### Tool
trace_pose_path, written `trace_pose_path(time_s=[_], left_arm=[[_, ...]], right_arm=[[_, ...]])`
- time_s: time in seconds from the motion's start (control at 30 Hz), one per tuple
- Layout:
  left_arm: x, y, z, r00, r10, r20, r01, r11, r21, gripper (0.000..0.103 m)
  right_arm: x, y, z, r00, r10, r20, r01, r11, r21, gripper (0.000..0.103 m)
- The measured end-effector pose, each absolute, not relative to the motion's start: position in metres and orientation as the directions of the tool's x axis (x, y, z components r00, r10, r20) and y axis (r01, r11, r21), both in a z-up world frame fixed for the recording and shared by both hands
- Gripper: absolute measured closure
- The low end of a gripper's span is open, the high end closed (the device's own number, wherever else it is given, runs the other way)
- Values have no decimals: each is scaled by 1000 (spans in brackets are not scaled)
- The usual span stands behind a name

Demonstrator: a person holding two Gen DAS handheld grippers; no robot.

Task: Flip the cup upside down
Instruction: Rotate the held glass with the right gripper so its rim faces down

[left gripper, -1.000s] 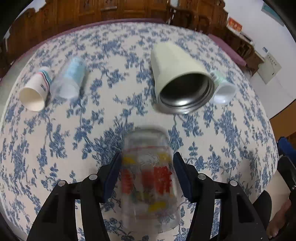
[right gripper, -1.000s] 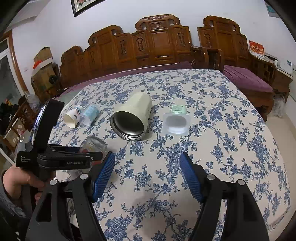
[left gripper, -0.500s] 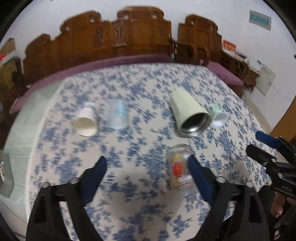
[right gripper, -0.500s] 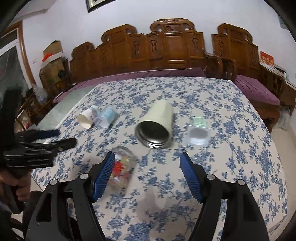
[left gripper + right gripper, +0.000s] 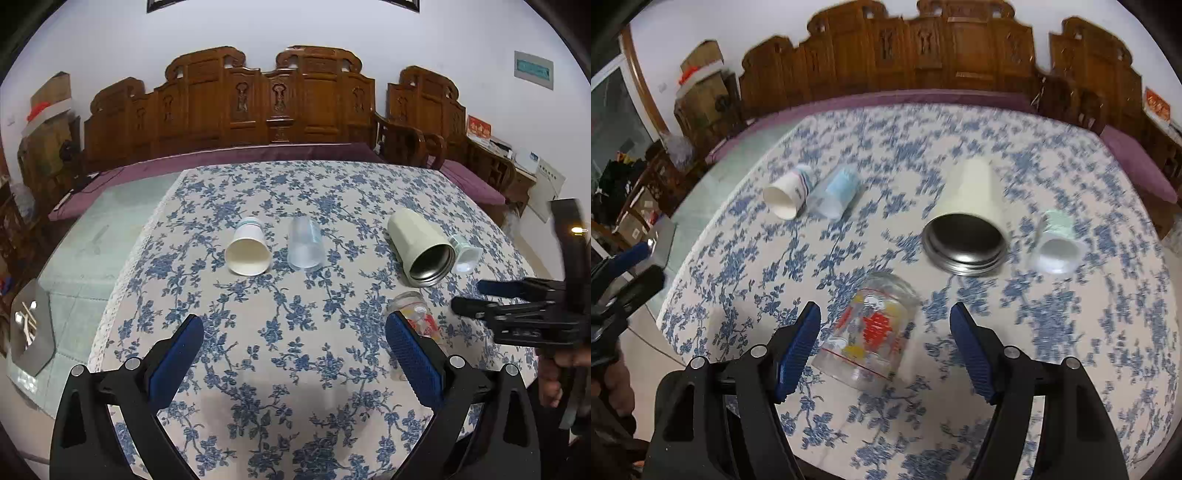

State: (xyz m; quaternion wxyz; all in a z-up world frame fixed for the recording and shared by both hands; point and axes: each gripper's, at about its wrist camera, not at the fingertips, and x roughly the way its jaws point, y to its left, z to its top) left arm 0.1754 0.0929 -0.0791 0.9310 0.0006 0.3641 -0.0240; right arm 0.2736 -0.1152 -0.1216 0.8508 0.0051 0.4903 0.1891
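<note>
Released a second ago from the left claw (image 5: 293,356), now spread wide and pulled back. Right claw (image 5: 885,347) apart, straddling the printed glass cup (image 5: 870,334) on the table (image 5: 1071,332). Rigid, slick, breakable; best gripped mid-wall. Beyond, steel tumbler (image 5: 966,230).

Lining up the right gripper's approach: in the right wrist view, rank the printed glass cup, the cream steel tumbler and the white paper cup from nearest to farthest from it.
1. Printed glass cup: between the open right gripper fingers.
2. Cream steel tumbler: ahead, slightly right.
3. White paper cup: far left.
</note>
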Motion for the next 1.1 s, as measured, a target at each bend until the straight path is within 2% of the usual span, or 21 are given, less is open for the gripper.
trace_pose_path(time_s=[0.23, 0.57, 0.87, 1.1], left_arm=[[173, 100, -85, 735, -34, -677, 32, 999, -14, 8], [173, 105, -94, 723, -26, -690, 18, 1000, -19, 8], [173, 106, -95, 718, -28, -695, 17, 1000, -23, 8], [174, 109, -98, 715, -21, -699, 7, 1000, -23, 8]], right_arm=[[307, -91, -171, 269, 300, -915, -267, 936, 228, 28], [331, -81, -206, 124, 298, -947, -217, 939, 267, 28], [342, -79, -211, 100, 283, -954, -219, 941, 256, 37], [333, -86, -199, 160, 295, -942, -231, 939, 255, 43]])
